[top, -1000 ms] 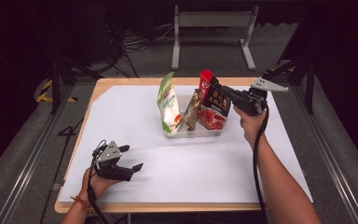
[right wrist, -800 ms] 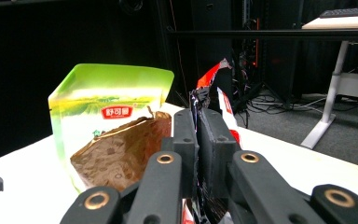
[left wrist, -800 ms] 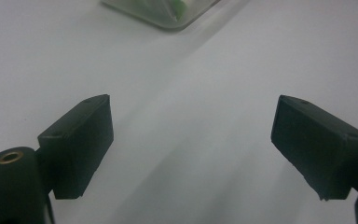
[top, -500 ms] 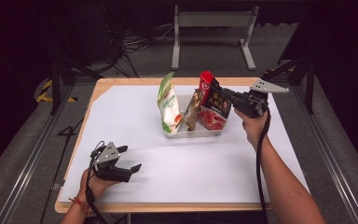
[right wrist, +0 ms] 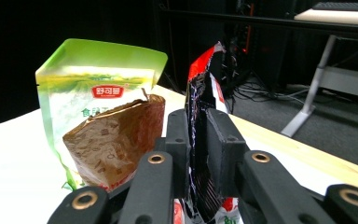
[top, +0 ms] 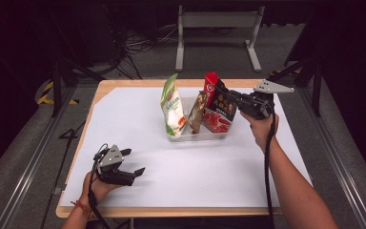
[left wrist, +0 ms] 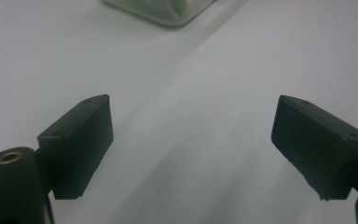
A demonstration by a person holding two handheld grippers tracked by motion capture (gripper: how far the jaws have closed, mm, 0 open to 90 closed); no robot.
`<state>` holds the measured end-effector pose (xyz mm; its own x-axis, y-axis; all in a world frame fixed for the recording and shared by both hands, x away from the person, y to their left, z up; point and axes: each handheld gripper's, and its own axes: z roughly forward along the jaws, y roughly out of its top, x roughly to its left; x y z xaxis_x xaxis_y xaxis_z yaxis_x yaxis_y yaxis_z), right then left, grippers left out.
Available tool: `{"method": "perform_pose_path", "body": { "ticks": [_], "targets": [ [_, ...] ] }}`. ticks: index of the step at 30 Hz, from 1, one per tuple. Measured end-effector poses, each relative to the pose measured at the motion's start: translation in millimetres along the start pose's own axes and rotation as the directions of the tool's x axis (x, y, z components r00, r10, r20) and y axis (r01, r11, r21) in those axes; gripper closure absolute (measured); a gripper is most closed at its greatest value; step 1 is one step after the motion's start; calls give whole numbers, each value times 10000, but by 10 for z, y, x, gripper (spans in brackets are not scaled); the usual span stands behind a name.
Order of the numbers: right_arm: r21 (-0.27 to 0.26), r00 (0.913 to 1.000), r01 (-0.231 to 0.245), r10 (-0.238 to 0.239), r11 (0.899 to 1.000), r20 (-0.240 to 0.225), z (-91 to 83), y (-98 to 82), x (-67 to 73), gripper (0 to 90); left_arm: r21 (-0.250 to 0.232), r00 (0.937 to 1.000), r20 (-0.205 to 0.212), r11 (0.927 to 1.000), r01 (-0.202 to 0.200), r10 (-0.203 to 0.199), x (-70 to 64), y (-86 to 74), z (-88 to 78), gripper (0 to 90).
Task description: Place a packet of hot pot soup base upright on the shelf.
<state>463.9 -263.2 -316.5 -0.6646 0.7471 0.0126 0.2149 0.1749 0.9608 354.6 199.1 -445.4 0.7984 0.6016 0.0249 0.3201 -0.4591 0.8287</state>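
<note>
A clear tray (top: 195, 136) at mid-table holds three upright pouches: a green one (top: 173, 107) on the left, a brown one (top: 196, 112) in the middle and a red and black one (top: 219, 102) on the right. My right gripper (top: 228, 98) reaches in from the right at the red and black pouch's upper edge. In the right gripper view its pads (right wrist: 179, 140) stand close on either side of that pouch (right wrist: 200, 84). The jaws have just been opening a little, and the pouch still fills the narrow gap. My left gripper (top: 133, 161) rests low at the front left, jaws wide apart over bare white sheet (left wrist: 191, 135).
A white sheet (top: 267, 157) covers the wooden table (top: 171, 212). The green pouch (right wrist: 98, 88) and brown pouch (right wrist: 116, 140) stand just left of my right jaws. A corner of the tray (left wrist: 168, 11) lies ahead of my left gripper. Metal frame legs (top: 252, 52) stand beyond the far edge.
</note>
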Motion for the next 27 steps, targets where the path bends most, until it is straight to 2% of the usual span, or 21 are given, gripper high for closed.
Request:
{"method": "perform_pose_path", "body": {
  "ticks": [3, 6, 14, 17, 27],
  "targets": [
    [194, 9997, 188, -191, 9996, 161, -20, 22, 31, 785, 58, 10000, -25, 10000, -63, 64, -24, 9, 4, 134],
    [334, 9997, 165, -171, 9993, 180, -47, 32, 18, 771, 107, 9999, -65, 9998, -146, 147, -42, 11, 7, 134],
    [634, 9985, 465, -481, 9969, 252, -88, 75, 12, 745, 153, 9998, -58, 9997, -165, 166, -29, 8, 17, 133],
    [689, 9976, 582, -605, 9959, 323, -110, 98, 25, 732, 317, 9997, -93, 9992, -237, 240, -36, -1, 36, 132],
    [1012, 9959, 661, -719, 9927, 551, -187, 147, 52, 712, 350, 9995, -91, 9989, -307, 311, -50, 3, 40, 129]
  ]
}}
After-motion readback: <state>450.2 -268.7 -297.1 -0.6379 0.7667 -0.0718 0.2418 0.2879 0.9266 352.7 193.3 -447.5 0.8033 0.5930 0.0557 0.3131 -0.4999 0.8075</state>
